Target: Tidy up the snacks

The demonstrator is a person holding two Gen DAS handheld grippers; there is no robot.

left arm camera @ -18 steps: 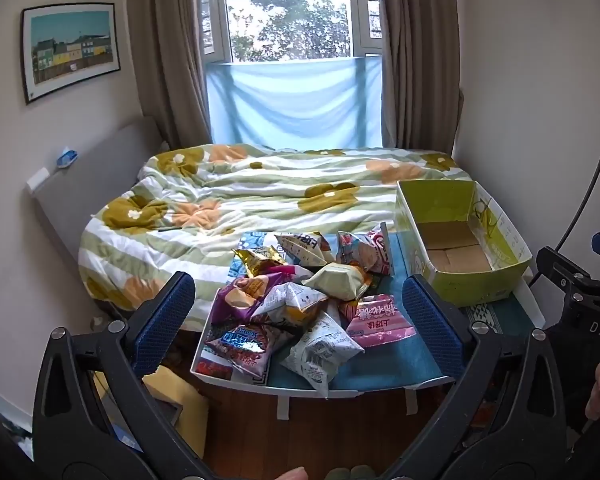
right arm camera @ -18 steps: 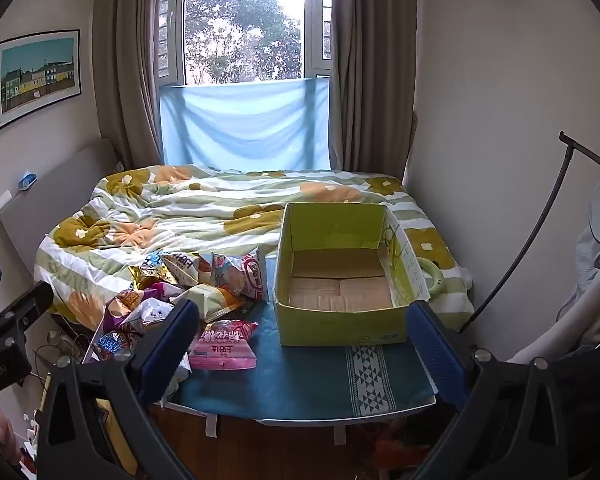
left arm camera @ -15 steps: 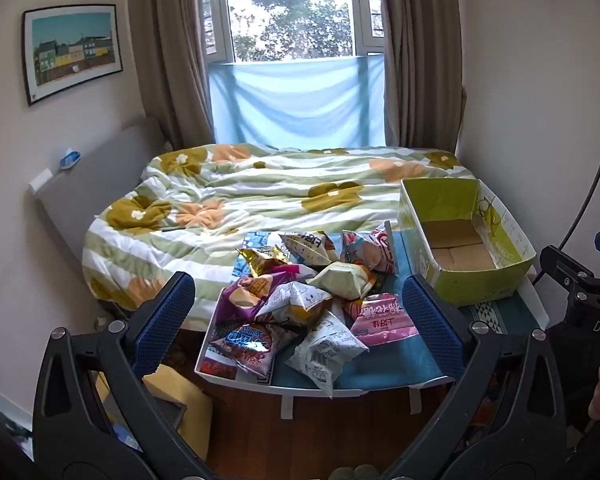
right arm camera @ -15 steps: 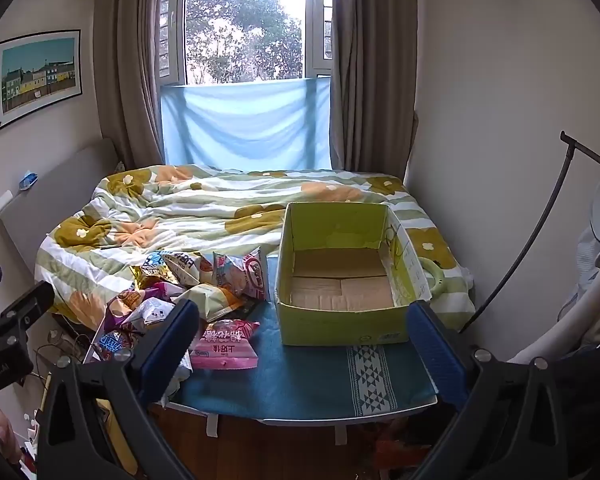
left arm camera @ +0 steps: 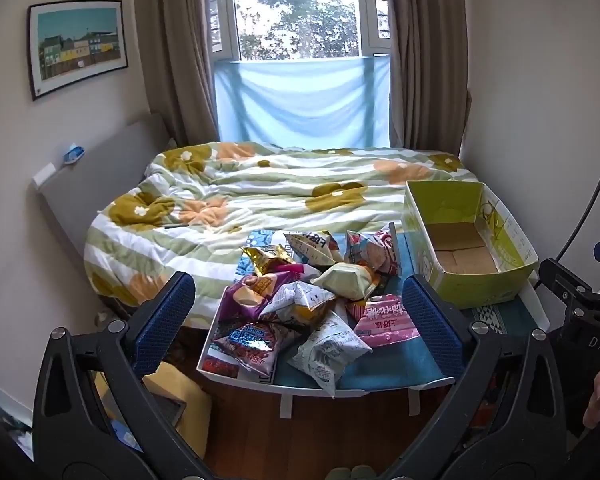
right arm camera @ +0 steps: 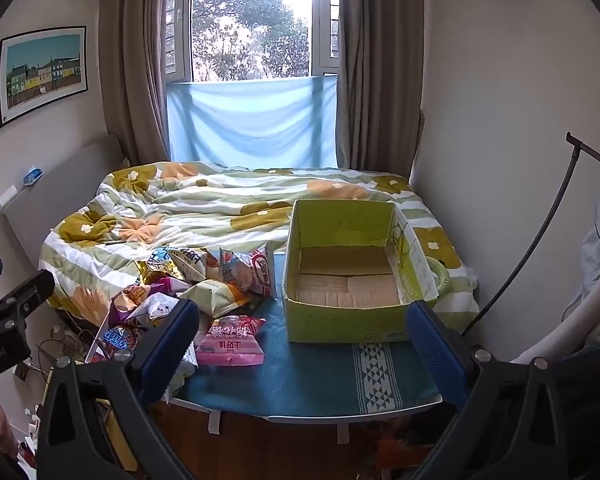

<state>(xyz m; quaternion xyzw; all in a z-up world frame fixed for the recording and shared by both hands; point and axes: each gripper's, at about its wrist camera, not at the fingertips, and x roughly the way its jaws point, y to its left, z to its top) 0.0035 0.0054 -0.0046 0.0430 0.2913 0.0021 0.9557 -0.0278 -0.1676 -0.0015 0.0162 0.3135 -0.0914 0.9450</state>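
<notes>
A pile of several snack bags [left arm camera: 300, 300] lies on the left part of a low table with a teal cloth [left arm camera: 384, 372]. A pink bag [left arm camera: 384, 318] lies at the pile's right edge and also shows in the right wrist view [right arm camera: 230, 346]. An empty green cardboard box [right arm camera: 352, 280] stands open on the table's right part, and shows in the left wrist view [left arm camera: 468, 248]. My left gripper [left arm camera: 300, 320] is open and empty, held back from the table, facing the pile. My right gripper [right arm camera: 304, 340] is open and empty, facing the box.
The table stands at the foot of a bed with a flowered quilt [left arm camera: 260, 196]. Wooden floor [left arm camera: 320, 432] lies between me and the table. A yellow box [left arm camera: 180, 396] sits on the floor at the left. A black stand pole [right arm camera: 540, 240] leans at the right wall.
Both views have shifted only slightly; the left gripper drifted a little so the table sits a bit further right in its view. Both grippers stay open and empty.
</notes>
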